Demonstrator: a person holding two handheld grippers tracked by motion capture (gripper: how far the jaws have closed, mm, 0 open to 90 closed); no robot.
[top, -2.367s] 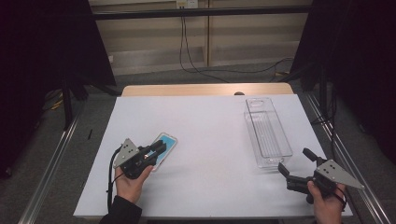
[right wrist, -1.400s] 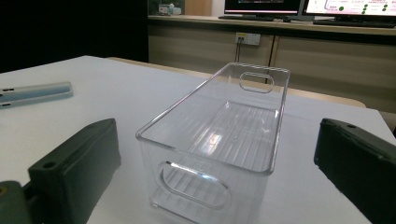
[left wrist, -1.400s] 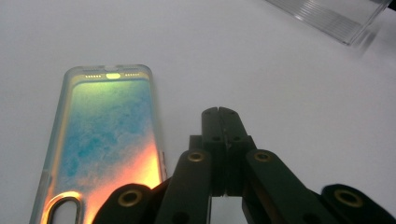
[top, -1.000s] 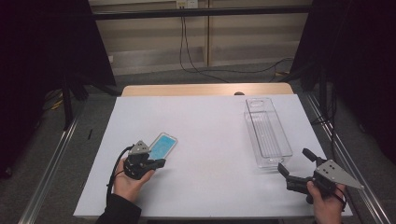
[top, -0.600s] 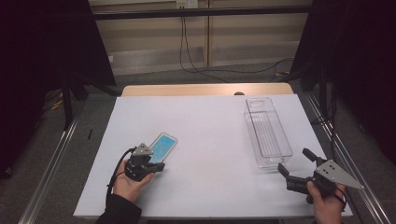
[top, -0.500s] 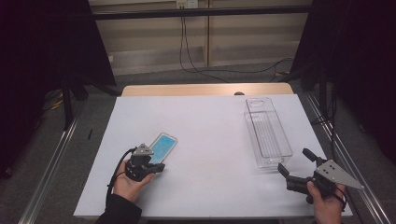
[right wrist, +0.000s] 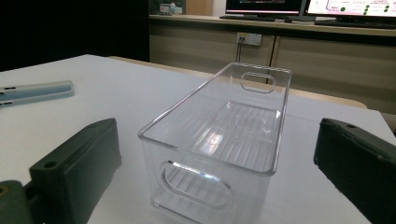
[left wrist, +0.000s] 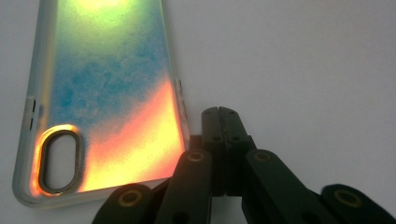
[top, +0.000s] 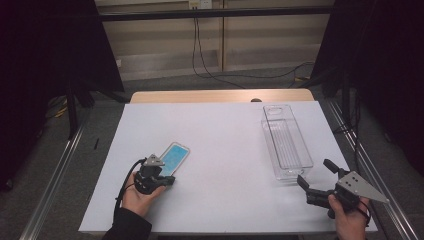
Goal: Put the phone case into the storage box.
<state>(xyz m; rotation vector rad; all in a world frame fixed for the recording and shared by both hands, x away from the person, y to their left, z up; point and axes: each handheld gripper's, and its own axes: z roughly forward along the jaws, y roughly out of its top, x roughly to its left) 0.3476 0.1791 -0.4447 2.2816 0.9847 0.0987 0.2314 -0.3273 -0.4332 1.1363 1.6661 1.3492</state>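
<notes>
left gripper (left wrist: pixel 221 112): jaws pressed flat together with nothing between them, tips down on the table (top: pixel 225 130) just beside the long edge of the phone case (left wrist: pixel 107 93), near its camera-hole end. In the high view it sits at the near-left of the table (top: pixel 167 181).

phone case: lying flat near the left gripper, back side up. It's a thin soft-looking shell with a clear rounded rim, an oval camera cutout and a shiny blue-to-orange iridescent finish.

risk at the case: it lies so flat that shut jaws have no edge to bite. A sideways nudge would probably just skate it across the smooth white table (slick on slick), and a pinch on the bendy rim could slip off.

right gripper (top: pixel 316 178): jaws spread wide, empty, held level at the near-right corner and pointing at the short end of the bin (top: pixel 286 142).

bin: clear hard plastic, long rectangular tub with a ribbed floor, glossy walls and oval handle slots at both ends. Empty, well apart from the case.

risk at the bin: it looks light, so a bump from the right gripper could shove or tip it. The see-through walls are also easy to misjudge, and a dropped case might clip the rim.
</notes>
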